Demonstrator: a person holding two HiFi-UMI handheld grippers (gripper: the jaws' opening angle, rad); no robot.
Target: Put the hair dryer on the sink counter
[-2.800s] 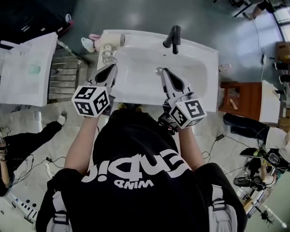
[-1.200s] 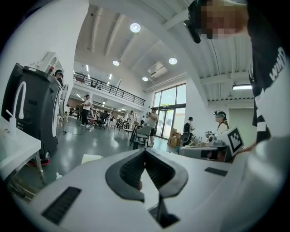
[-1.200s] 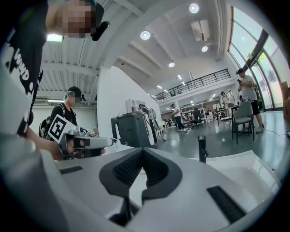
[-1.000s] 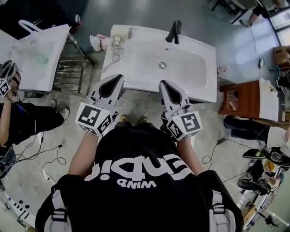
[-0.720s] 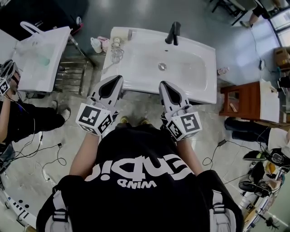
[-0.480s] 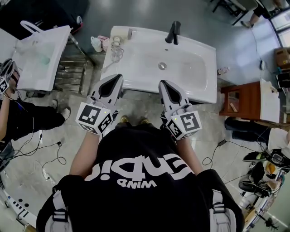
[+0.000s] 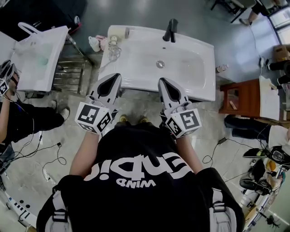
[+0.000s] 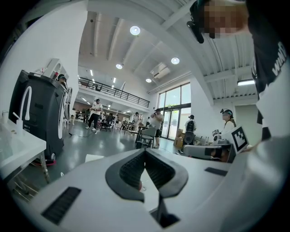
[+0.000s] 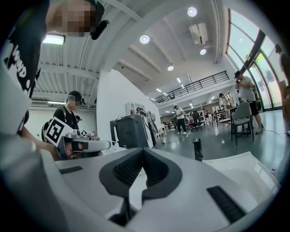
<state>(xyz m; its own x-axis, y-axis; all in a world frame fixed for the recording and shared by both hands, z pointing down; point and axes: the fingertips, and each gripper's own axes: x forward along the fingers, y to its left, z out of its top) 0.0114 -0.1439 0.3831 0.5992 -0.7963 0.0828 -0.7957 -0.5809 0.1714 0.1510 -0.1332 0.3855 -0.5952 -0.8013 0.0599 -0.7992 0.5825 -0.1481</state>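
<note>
Hair dryer [image 7: 118,32] lies on the sink surface [image 7: 205,59] at its far left corner. Left gripper [image 7: 115,77] and right gripper [image 7: 162,81] hover at the near edge, jaws closed together on nothing.

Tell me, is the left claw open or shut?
Shut. In the left gripper view the left claw has its tips together, with nothing between them.

a white counter [image 7: 205,89] with a wide basin [image 7: 183,65] sunk into it stands on the grey floor [image 7: 136,12]. a black faucet [image 7: 171,30] rises at its back rim and a drain [image 7: 159,64] sits mid-basin. at the back left corner lies a pale hair dryer [image 7: 118,32], with its cord [image 7: 113,52] bunched just in front.
</note>
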